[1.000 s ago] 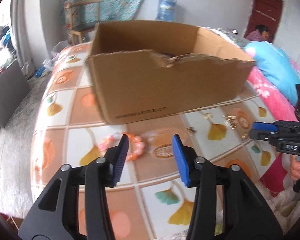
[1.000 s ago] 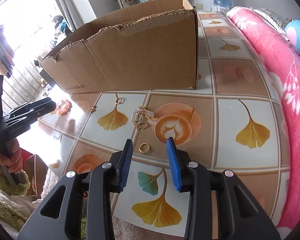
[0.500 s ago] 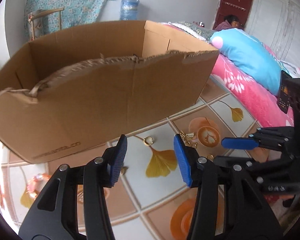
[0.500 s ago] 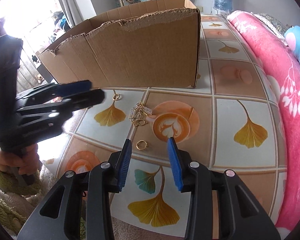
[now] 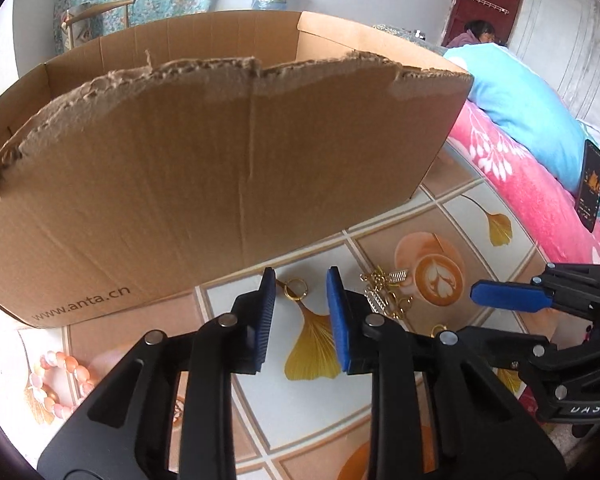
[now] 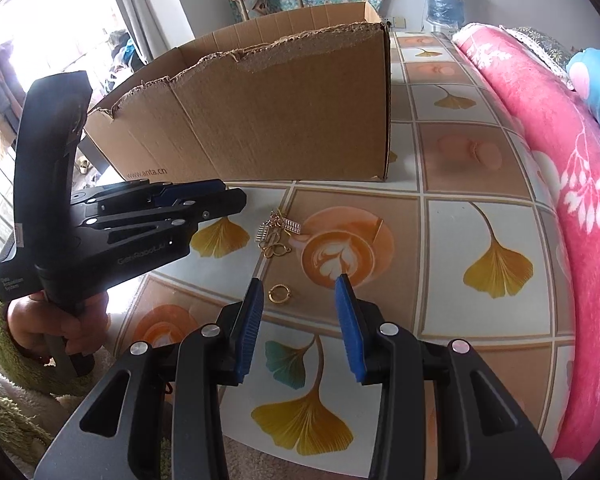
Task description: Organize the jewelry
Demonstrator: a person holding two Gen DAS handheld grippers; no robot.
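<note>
A small gold ring (image 5: 296,289) lies on the tiled tablecloth just in front of the cardboard box (image 5: 220,180). My left gripper (image 5: 300,276) hovers over that ring with its jaws closing; the ring shows between the tips and the pads are not pressing on it. A tangle of gold earrings (image 5: 384,292) lies just to the right. In the right wrist view the tangle (image 6: 278,232) is ahead, and a second gold ring (image 6: 279,294) lies near the left pad of my open right gripper (image 6: 300,280). A pink bead bracelet (image 5: 60,380) lies at the far left.
The box (image 6: 260,120) is open at the top with a torn front wall. A hand (image 6: 56,320) holds the left gripper (image 6: 236,196) close to the right one. A pink blanket (image 6: 560,160), a blue pillow (image 5: 520,112) and a phone (image 5: 590,184) border the right side.
My left gripper has swung right, away from the pink bracelet, to the gold ring by the box, and its jaws have narrowed. The right gripper has stayed put.
</note>
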